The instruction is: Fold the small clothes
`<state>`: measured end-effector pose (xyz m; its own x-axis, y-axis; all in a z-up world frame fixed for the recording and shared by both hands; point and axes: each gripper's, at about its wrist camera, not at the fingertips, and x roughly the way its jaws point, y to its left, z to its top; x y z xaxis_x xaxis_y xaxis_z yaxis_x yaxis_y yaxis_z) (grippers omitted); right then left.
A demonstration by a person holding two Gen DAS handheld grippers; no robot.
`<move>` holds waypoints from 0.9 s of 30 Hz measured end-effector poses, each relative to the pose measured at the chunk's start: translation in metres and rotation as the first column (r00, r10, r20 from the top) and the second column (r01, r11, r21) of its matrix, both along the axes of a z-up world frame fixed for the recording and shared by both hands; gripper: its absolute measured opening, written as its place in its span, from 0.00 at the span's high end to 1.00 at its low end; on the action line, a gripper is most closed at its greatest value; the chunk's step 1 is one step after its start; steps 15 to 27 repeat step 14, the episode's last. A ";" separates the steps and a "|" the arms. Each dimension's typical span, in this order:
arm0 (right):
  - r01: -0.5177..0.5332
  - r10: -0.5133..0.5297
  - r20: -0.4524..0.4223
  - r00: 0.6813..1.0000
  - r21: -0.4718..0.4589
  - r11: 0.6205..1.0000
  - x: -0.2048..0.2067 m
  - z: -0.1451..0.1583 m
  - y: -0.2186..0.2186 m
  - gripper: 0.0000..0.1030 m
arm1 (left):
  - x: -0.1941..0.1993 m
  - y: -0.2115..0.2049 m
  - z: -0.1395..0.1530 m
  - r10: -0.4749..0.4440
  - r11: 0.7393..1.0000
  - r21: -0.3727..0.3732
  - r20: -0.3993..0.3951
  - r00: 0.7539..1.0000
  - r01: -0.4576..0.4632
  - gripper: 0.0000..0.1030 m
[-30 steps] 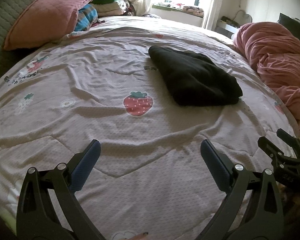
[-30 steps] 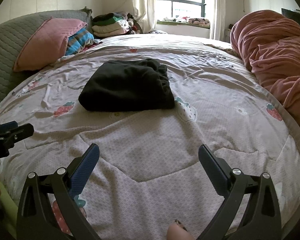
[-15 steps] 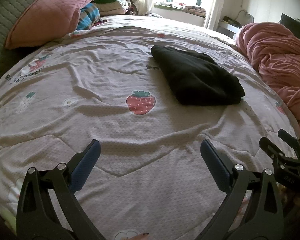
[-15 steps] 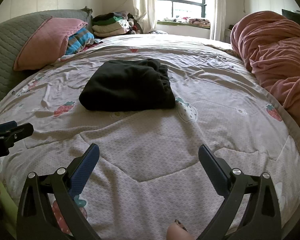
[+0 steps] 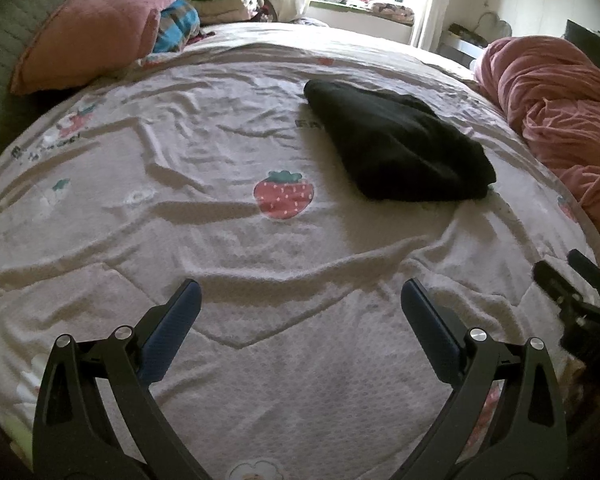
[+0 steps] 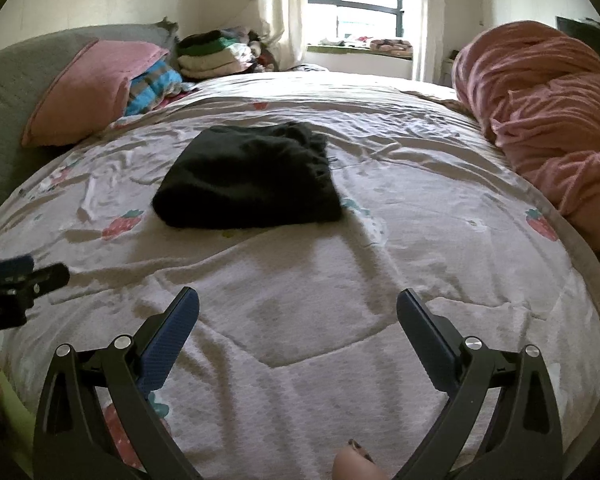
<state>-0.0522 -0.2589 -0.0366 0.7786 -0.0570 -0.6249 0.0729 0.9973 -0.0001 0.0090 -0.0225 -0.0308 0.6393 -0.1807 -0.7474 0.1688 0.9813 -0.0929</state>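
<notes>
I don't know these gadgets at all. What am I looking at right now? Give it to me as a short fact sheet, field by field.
Setting: bed with a strawberry-print cover
Garment: black garment, folded into a compact bundle, lying mid-bed
Left gripper: open, holding nothing, above the cover short of the garment
Right gripper: open, holding nothing, also short of the garment
Contact with garment: none
Head of bed: pink pillow
Right side: bunched pink blanket
Far corner: stack of folded clothes
</notes>
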 end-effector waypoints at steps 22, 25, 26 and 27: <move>0.781 -0.777 0.077 0.624 -0.100 0.617 -0.106 0.038 -0.258 0.04 | 0.082 0.220 0.006 0.424 0.903 -0.020 -0.112 0.898 -0.429 0.09; 0.781 -0.777 0.077 0.624 -0.100 0.617 -0.106 0.038 -0.258 0.04 | 0.082 0.220 0.006 0.424 0.903 -0.020 -0.112 0.898 -0.429 0.09; 0.781 -0.777 0.077 0.624 -0.100 0.617 -0.106 0.038 -0.258 0.04 | 0.082 0.220 0.006 0.424 0.903 -0.020 -0.112 0.898 -0.429 0.09; 0.781 -0.777 0.077 0.624 -0.100 0.617 -0.106 0.038 -0.258 0.04 | 0.082 0.220 0.006 0.424 0.903 -0.020 -0.112 0.898 -0.429 0.09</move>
